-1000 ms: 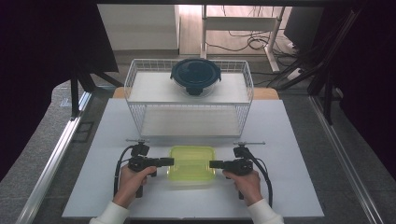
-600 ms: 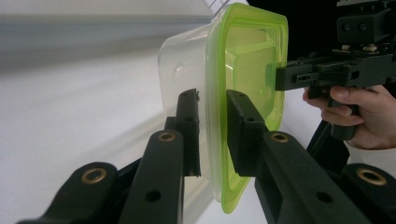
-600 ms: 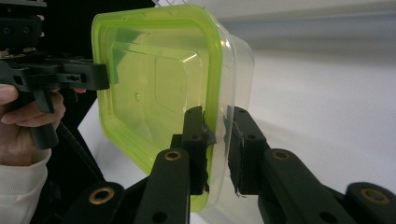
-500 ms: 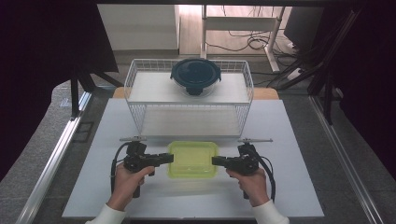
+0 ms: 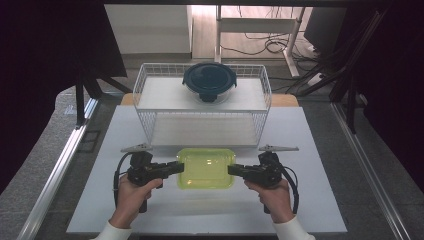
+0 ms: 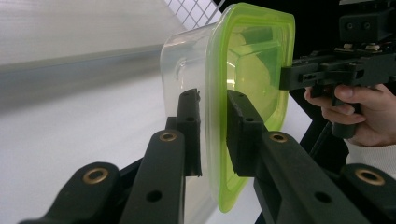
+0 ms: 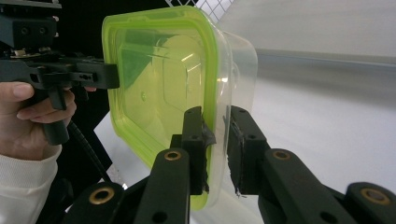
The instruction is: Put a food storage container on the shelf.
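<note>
A: Both grippers pinch the box's green rim, the left gripper [image 5: 174, 168] and the right gripper [image 5: 236, 171].

B: The box [image 5: 206, 168] hangs between them, near the rack [image 5: 150, 117] (thin edges could slip).

From above your side of the table, the high view looked forward and down toward 12 o'clock. Each gripper view rode close behind its jaws, facing inward; both shared the green-lidded container [image 6: 252, 70] and, at its far edge, your opposite hand.
</note>
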